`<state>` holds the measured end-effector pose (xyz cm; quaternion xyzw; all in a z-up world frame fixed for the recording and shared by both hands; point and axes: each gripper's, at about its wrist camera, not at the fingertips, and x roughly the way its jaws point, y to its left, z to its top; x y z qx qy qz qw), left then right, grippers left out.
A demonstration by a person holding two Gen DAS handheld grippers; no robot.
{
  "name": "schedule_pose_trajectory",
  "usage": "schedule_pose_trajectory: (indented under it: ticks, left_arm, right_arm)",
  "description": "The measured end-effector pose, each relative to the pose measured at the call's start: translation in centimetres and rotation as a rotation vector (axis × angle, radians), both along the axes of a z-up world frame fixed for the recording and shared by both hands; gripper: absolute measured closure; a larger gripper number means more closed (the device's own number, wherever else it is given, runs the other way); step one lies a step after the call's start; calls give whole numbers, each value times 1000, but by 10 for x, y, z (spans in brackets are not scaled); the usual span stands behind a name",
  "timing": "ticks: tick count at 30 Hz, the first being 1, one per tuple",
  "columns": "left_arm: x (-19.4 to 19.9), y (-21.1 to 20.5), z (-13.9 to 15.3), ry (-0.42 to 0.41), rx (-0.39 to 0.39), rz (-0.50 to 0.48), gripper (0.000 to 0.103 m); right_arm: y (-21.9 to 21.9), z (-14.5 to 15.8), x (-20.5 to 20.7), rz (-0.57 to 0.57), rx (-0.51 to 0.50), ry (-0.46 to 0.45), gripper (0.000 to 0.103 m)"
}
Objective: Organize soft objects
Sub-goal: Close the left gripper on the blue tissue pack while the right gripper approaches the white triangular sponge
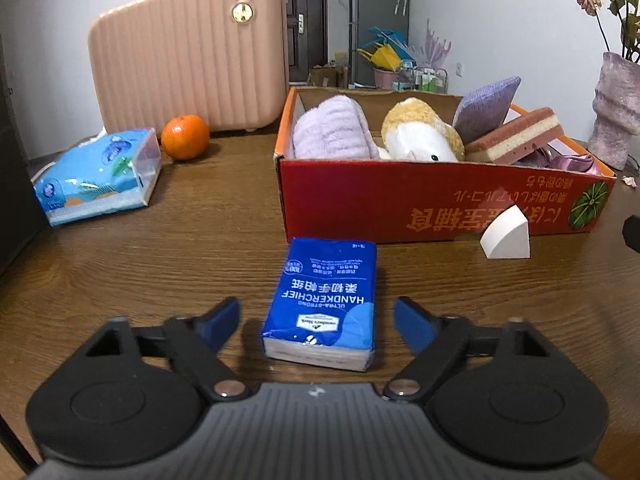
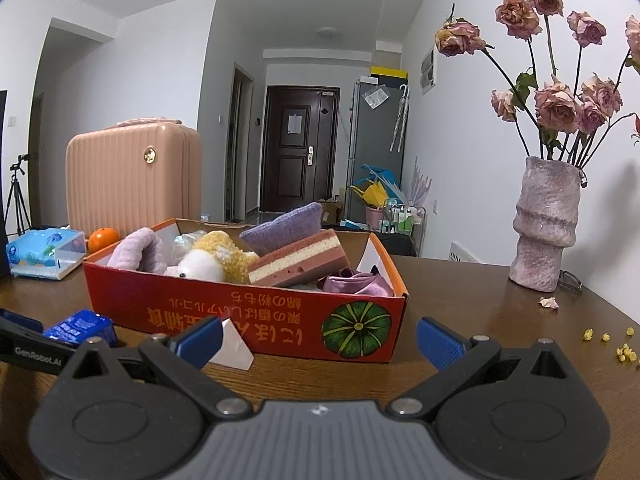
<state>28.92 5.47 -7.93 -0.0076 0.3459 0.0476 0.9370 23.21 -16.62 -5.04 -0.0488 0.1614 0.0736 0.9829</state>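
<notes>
A blue handkerchief tissue pack [image 1: 326, 300] lies on the wooden table, its near end between the open fingers of my left gripper [image 1: 317, 318], not touched. A white wedge sponge [image 1: 506, 234] lies against the red cardboard box [image 1: 400, 200]. The box holds a lilac towel [image 1: 332, 128], a yellow-white plush toy [image 1: 420, 132], a purple cushion [image 1: 486, 102], a pink layered sponge [image 1: 516, 136] and purple satin fabric [image 1: 568, 160]. My right gripper [image 2: 319, 338] is open and empty in front of the box [image 2: 240, 312]; the wedge sponge [image 2: 232, 346] sits by its left finger. The tissue pack [image 2: 82, 326] shows at the left.
A light-blue tissue packet [image 1: 96, 176] and an orange [image 1: 185, 137] lie at the back left before a pink suitcase [image 1: 188, 52]. A vase of dried roses [image 2: 546, 224] stands at the right, with glasses [image 2: 570, 280] and petal crumbs [image 2: 612, 344] beside it.
</notes>
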Motion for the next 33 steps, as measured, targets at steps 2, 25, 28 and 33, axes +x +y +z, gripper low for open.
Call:
schedule_pose_trajectory:
  ticks: [2, 25, 28, 33]
  left_arm:
    - [3, -1, -2, 13, 5, -3, 37]
    - [-25, 5, 30, -169, -11, 19, 50]
    - [-30, 5, 36, -198, -9, 24, 50]
    - [-38, 6, 44, -239, -7, 19, 50]
  right_arm:
    - [1, 0, 0, -2, -2, 2, 0]
    - [12, -4, -1, 2, -15, 30, 0]
    - [17, -5, -1, 10, -21, 33, 0]
    - [28, -6, 1, 32, -27, 44, 0]
